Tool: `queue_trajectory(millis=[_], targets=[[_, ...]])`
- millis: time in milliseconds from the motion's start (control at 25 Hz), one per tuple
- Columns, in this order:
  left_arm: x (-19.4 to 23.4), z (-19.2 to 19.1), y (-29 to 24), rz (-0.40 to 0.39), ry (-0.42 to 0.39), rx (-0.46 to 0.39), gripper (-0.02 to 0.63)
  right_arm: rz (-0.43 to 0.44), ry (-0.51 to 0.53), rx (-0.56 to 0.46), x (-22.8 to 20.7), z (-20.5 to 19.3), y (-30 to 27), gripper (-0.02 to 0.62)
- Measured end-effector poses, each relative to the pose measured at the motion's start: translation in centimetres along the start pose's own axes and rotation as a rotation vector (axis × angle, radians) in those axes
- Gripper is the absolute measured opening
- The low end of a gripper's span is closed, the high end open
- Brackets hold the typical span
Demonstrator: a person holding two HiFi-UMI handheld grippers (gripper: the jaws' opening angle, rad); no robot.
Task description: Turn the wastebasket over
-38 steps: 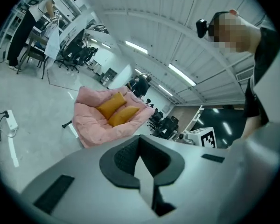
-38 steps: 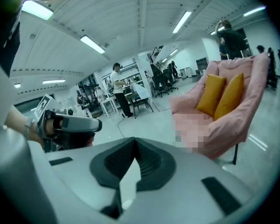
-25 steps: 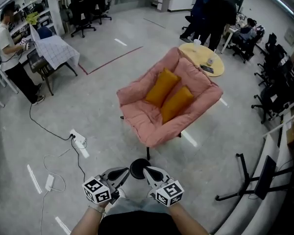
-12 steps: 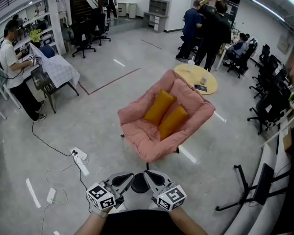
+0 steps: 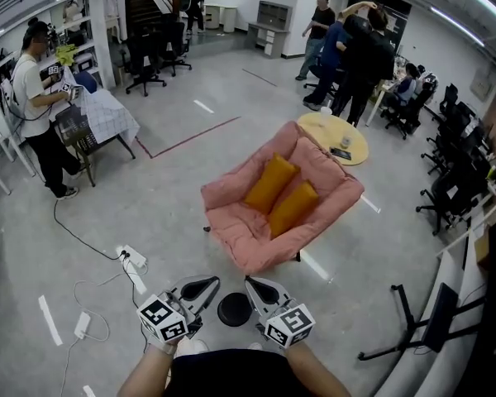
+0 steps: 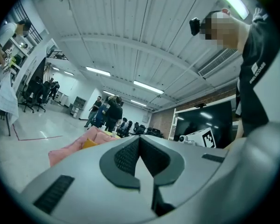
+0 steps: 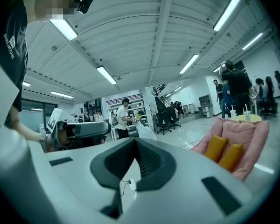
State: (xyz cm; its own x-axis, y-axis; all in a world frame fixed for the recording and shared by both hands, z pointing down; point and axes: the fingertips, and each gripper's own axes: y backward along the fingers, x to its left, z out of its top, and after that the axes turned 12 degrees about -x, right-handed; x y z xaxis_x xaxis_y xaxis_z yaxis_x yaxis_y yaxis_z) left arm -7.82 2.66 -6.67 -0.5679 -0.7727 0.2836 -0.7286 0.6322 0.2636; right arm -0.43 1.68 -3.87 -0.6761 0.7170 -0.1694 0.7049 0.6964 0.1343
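Observation:
A black round wastebasket (image 5: 234, 309) stands on the grey floor, seen from straight above, between my two grippers and close to my feet. I cannot tell whether its mouth or its base faces up. My left gripper (image 5: 205, 286) is to its left and my right gripper (image 5: 252, 286) to its right, their tips pointing toward each other above it. Neither touches it. In the left gripper view my left gripper (image 6: 140, 141) is shut with nothing between its pads. My right gripper (image 7: 135, 143) in its own view is shut and empty too.
A pink folding chair (image 5: 231, 193) with two orange cushions stands just ahead, a round yellow table (image 5: 335, 135) behind it. A power strip (image 5: 134, 261) and cables lie on the floor at left. A black stand (image 5: 413, 329) is at right. People stand at the back and far left.
Both grippers have risen and stayed shut. The wastebasket now shows lower, between the grippers' bodies instead of at their tips. The view has lifted and shows more of the room's far end.

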Motion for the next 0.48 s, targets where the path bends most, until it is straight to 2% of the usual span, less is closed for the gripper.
queue_trajectory(millis=[240, 480], targets=[[0.1, 0.0, -0.5, -0.014, -0.013, 0.025, 0.012, -0.004, 0.019, -0.013, -1.0, 0.8, -0.6, 0.009], [1.6, 1.3, -0.6, -0.016, -0.012, 0.007, 0.012, -0.008, 0.047, -0.022, -1.5, 1.7, -1.9, 0.009]])
